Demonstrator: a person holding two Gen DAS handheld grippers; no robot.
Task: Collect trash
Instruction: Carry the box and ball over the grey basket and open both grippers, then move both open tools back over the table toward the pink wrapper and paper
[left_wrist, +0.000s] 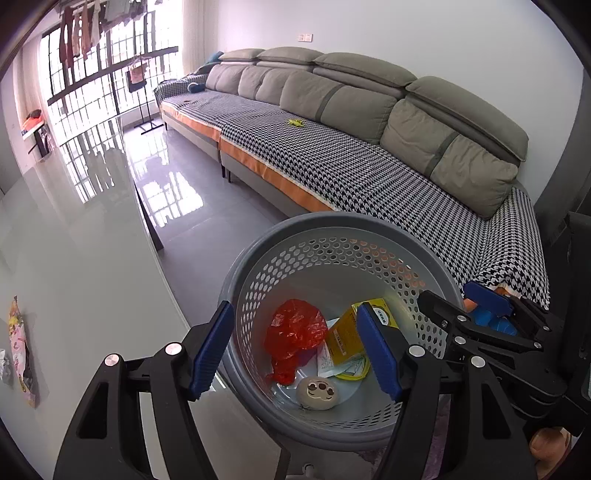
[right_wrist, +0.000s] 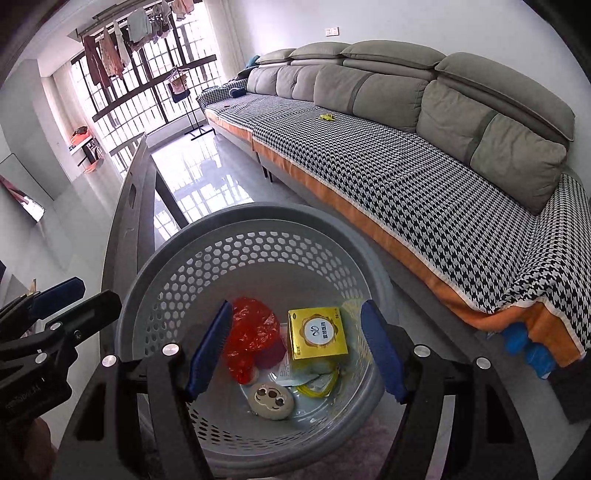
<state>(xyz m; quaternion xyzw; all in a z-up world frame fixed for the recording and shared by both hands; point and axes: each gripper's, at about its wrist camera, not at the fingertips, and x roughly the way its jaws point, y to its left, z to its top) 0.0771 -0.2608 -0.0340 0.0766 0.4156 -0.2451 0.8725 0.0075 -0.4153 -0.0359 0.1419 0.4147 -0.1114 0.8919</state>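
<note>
Both tongs, left tongs (left_wrist: 295, 350) and right tongs (right_wrist: 295, 350), gape empty above the grey basket (left_wrist: 240, 280) holding red bag (left_wrist: 293, 328) and yellow box (right_wrist: 317, 334); leftover wrapper (left_wrist: 22, 350) lies on the worktop (left_wrist: 92, 258) leftward (left hand nearer), long axis running away.

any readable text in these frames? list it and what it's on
Gold box in the basket: round logo and a few characters, too blurred to read.
Yellow packet: label too small to read.
Pink wrapper on the table: print unreadable.
Nothing else carries text.
</note>
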